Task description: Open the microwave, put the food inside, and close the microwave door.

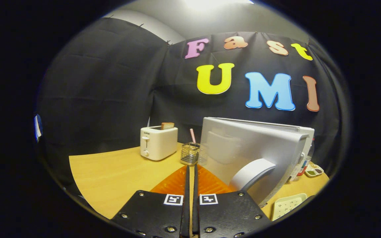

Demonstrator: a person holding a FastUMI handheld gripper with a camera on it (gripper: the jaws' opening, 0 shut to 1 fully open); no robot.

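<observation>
The silver microwave [304, 135] stands on the wooden table [111, 175], to the right of my fingers. Its door [243, 145] is swung out towards me, with the pale curved handle [251, 172] just ahead of the right finger. I cannot see the inside of the oven. A small white tray with bits of food [314, 171] lies beyond the microwave at the far right. My gripper [190, 167] is shut, fingers almost touching and nothing between them, over an orange mat [174, 181].
A white toaster [158, 142] with a slice of toast stands beyond the fingers to the left. A wire holder [190, 153] with a striped straw is straight ahead. A bottle [304, 163] stands behind the door. A speckled white dish [288, 205] lies near the table's front right edge.
</observation>
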